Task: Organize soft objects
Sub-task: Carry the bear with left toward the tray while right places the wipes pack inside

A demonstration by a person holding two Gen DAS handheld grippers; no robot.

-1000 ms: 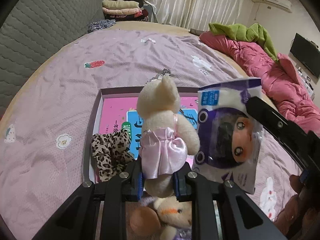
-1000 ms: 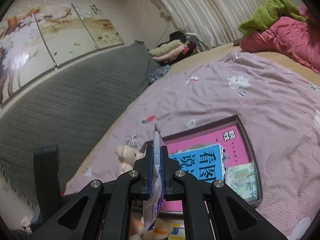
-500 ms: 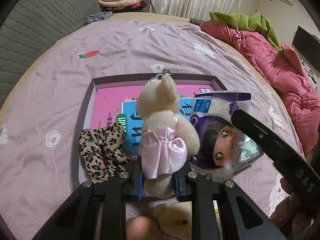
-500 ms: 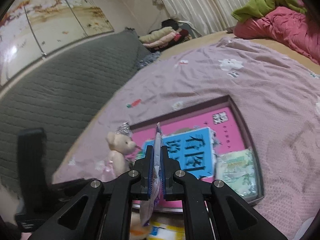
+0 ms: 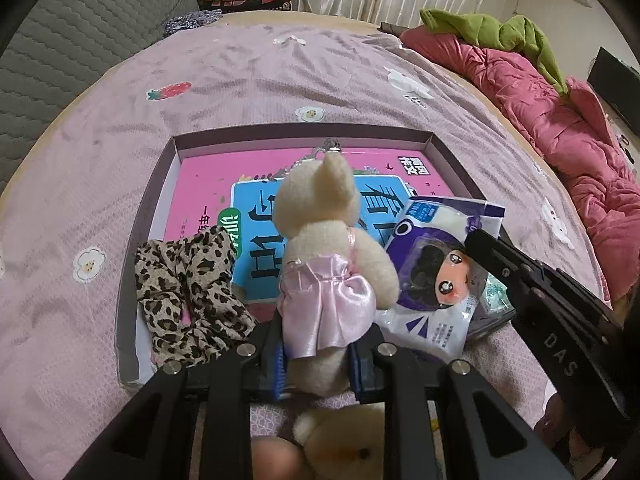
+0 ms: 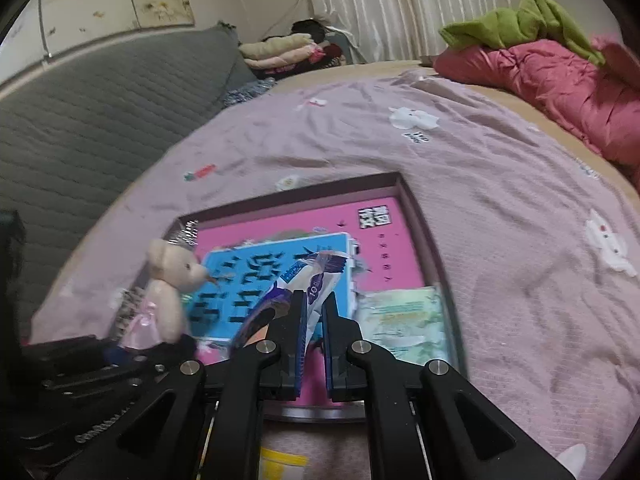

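A cream teddy bear (image 5: 328,256) in a pink satin dress stands upright between the pads of my left gripper (image 5: 318,360), held by its lower body over the near edge of a purple tray (image 5: 304,136); the jaws are opening slightly. The bear (image 6: 168,292) also shows at the left of the right wrist view. My right gripper (image 6: 314,320) is shut on a purple and white doll-face packet (image 6: 304,280), which leans over the tray's right side. In the left wrist view the packet (image 5: 436,276) hangs just right of the bear.
The tray holds a pink and blue book (image 5: 208,184), a leopard-print scrunchie (image 5: 188,292) at its near left and a pale green packet (image 6: 404,316) at its near right. Another plush toy (image 5: 344,440) lies below my left gripper. A pink quilt (image 5: 560,120) is heaped on the bed's right.
Both grippers have come down toward the tray. The packet has tipped from upright to slanting low over the book and green packet. The bear stays in the left jaws.
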